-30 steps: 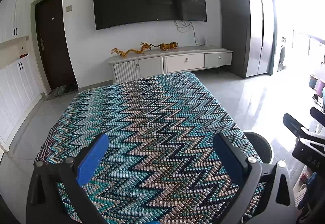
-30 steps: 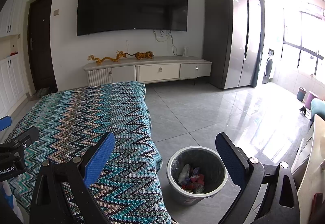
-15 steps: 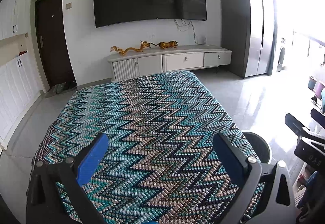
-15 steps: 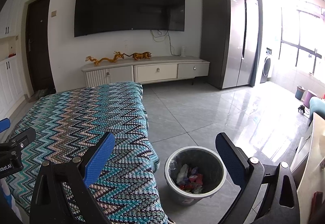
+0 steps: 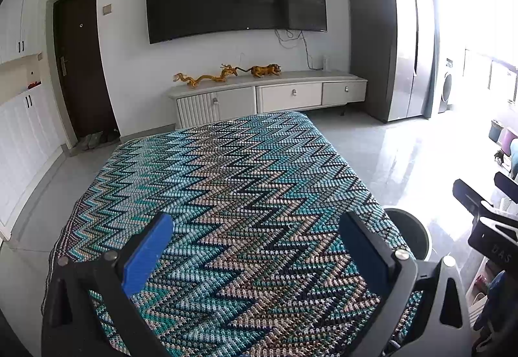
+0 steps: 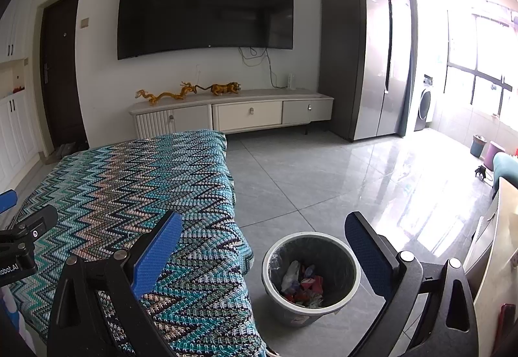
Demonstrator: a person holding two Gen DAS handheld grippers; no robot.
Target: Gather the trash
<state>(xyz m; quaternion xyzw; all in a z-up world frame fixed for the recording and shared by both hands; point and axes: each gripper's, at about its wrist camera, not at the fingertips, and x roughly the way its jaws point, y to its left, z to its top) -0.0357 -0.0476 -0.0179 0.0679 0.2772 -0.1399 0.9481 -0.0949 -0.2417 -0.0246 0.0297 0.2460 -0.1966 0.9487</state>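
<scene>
A grey waste bin (image 6: 311,276) lined with a dark bag stands on the floor beside the table, with crumpled trash (image 6: 302,284) in its bottom. My right gripper (image 6: 263,248) hovers open above the bin and the table's corner, nothing between its blue pads. My left gripper (image 5: 255,248) is open and empty over the zigzag-patterned tablecloth (image 5: 226,195). The bin's rim (image 5: 409,229) peeks out past the table's right edge in the left wrist view. No loose trash shows on the cloth.
A low TV cabinet (image 6: 233,114) with golden figurines stands against the far wall under a large TV (image 6: 207,5). A tall grey fridge (image 6: 365,52) is at right. Tiled floor (image 6: 323,182) spreads right of the table. Pale furniture (image 6: 495,260) edges in at far right.
Both views have shifted slightly; the bin sits a little further left in the right wrist view. Both grippers stay open and empty.
</scene>
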